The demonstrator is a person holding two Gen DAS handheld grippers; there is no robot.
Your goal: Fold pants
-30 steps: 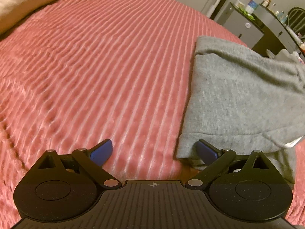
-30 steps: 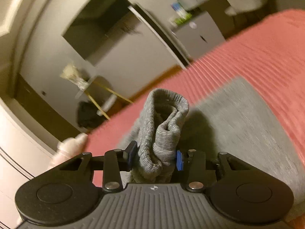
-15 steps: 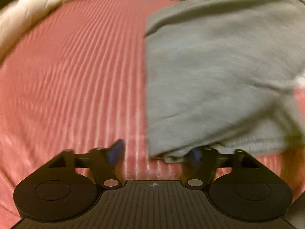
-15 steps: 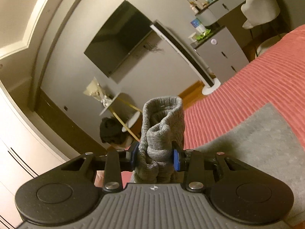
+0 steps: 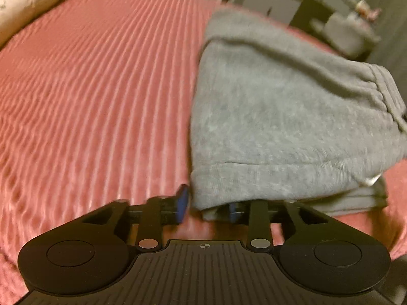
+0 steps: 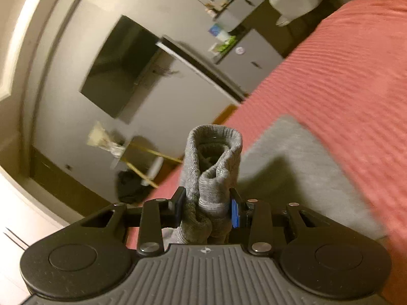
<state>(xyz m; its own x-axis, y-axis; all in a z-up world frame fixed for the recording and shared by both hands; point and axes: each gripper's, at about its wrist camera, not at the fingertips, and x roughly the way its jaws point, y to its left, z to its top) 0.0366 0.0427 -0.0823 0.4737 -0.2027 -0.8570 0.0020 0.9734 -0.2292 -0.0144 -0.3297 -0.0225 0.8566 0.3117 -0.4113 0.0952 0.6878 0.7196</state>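
Observation:
The grey pants (image 5: 285, 117) lie folded in layers on the pink ribbed bedspread (image 5: 96, 89), at the right of the left wrist view. My left gripper (image 5: 207, 204) has its jaws partly closed around the near corner of the folded stack, with the cloth between the blue pads. In the right wrist view my right gripper (image 6: 207, 209) is shut on a bunched ribbed cuff of the pants (image 6: 212, 167), held up above the bed, with the rest of the grey cloth (image 6: 300, 178) lying below it.
A cream pillow (image 5: 28, 2) lies at the far left of the bed. Past the bed's edge stand grey drawers (image 6: 249, 58), a wall television (image 6: 119, 68), a small side table (image 6: 142, 152) and a cluttered desk (image 5: 343, 7).
My left gripper has narrowed from wide open and now has the pants' near corner between its pads. My right gripper kept hold of the cuff and tilted with it.

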